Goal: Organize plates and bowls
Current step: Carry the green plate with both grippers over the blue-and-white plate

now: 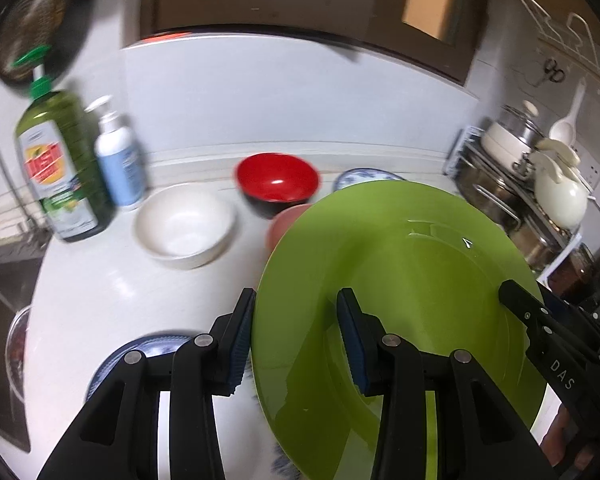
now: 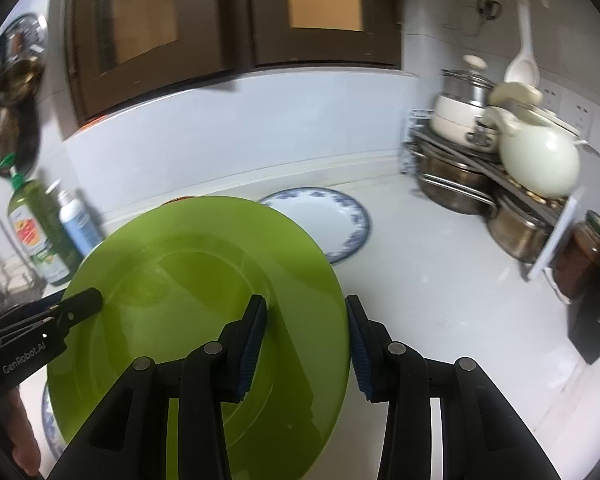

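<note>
Glossy green plate [image 1: 400, 264], glossy red bowl [image 1: 278, 184], shiny metal pots [image 2: 456, 184]

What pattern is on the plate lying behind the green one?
White plate with a blue floral band around its rim, clearest in the right wrist view.

The right tool [image 2: 306, 344] held the right edge of a big green plate [image 2: 188, 300], one finger on top and one under the rim. The left tool [image 2: 82, 304] pinched the plate's other side. Behind it, a white plate with blue flowers [image 2: 336, 220] lay flat on the white worktop [image 2: 440, 300]. A cream pot [image 2: 540, 160] sat on a rack of metal pans.
</note>
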Demonstrator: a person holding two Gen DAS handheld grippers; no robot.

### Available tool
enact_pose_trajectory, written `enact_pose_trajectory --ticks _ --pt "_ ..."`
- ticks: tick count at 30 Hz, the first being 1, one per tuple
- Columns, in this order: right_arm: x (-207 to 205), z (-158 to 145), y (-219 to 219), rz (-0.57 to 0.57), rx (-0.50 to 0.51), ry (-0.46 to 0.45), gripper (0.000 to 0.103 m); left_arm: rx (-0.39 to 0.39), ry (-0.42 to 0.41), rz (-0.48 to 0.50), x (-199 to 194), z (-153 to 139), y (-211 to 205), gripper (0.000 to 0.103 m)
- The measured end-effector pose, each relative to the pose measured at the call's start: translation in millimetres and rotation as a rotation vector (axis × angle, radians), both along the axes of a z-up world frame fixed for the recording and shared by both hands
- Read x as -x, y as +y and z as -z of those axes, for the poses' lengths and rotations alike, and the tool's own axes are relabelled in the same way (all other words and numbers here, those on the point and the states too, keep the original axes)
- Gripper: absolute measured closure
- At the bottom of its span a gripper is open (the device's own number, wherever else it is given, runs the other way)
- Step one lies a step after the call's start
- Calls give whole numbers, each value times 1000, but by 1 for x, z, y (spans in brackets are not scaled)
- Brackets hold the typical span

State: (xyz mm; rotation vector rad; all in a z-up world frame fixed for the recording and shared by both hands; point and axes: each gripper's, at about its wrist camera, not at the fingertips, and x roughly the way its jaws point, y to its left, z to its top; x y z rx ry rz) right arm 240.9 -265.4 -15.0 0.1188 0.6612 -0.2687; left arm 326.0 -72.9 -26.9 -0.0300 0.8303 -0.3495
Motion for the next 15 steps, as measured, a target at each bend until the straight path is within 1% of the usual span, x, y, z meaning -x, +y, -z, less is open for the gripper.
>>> enact_pose_trajectory --ticks 5,15 --pt "-5 5 33 -73 -1 12 62 -5 13 -71 8 4 38 62" --pt "-13 17 91 -200 -10 45 62 -23 39 -183 24 12 103 62"
